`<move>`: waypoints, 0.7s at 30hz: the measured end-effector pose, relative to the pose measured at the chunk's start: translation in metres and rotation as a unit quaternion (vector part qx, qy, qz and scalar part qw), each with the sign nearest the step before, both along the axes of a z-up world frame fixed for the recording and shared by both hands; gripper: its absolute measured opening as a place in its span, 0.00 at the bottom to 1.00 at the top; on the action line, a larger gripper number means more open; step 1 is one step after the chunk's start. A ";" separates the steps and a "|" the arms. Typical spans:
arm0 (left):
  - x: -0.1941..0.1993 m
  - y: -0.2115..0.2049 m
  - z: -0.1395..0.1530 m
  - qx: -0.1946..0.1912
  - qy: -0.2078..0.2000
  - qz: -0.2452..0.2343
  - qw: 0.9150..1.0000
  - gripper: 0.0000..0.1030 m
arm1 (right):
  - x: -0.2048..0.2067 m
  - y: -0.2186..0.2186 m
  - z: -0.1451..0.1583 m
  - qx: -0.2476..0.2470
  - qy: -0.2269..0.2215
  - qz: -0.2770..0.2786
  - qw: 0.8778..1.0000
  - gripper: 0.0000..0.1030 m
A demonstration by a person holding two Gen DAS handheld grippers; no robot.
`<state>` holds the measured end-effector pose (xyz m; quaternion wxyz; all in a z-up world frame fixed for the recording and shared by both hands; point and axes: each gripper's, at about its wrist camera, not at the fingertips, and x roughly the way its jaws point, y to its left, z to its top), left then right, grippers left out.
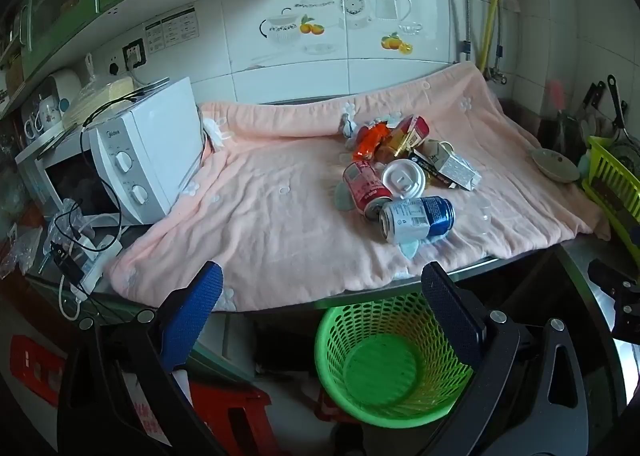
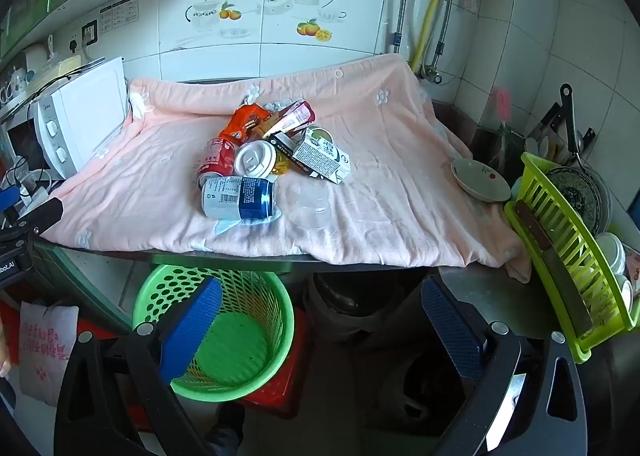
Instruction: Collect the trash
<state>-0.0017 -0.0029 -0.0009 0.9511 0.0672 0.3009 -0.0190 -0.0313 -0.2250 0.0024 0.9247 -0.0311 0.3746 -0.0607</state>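
Left wrist view: your left gripper (image 1: 322, 312) spread wide, nothing held, hanging off counter edge above green basket (image 1: 390, 360). Right gripper (image 2: 320, 320) likewise wide apart, empty, basket (image 2: 216, 330) just left of it. Basket looks empty, so judge collecting not yet begun. Trash heaped mid-cloth: blue can (image 1: 416, 218) nearest edge, red can (image 1: 366, 188) touching it, white lid (image 1: 404, 178), carton (image 1: 456, 168), orange wrapper (image 1: 370, 142) behind. Next: reach forward, close on blue can, carry back, drop in basket. Surface: rumpled pink cloth (image 1: 260, 208) over counter. Room: microwave (image 1: 148, 160) left, bowl (image 2: 478, 180) and yellow-green dish rack (image 2: 560, 248) right, tiled wall behind.
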 end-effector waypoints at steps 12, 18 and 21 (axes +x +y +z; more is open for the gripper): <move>0.006 0.001 0.003 -0.027 0.023 -0.008 0.999 0.95 | 0.001 -0.002 0.001 0.002 -0.001 -0.003 1.000 0.94; 0.006 0.000 0.000 -0.028 0.019 -0.009 0.999 0.95 | 0.000 -0.006 0.000 0.007 -0.001 -0.006 1.000 0.94; 0.007 -0.001 0.000 -0.028 0.019 -0.007 0.999 0.95 | 0.001 -0.006 -0.001 0.008 -0.002 -0.006 1.000 0.94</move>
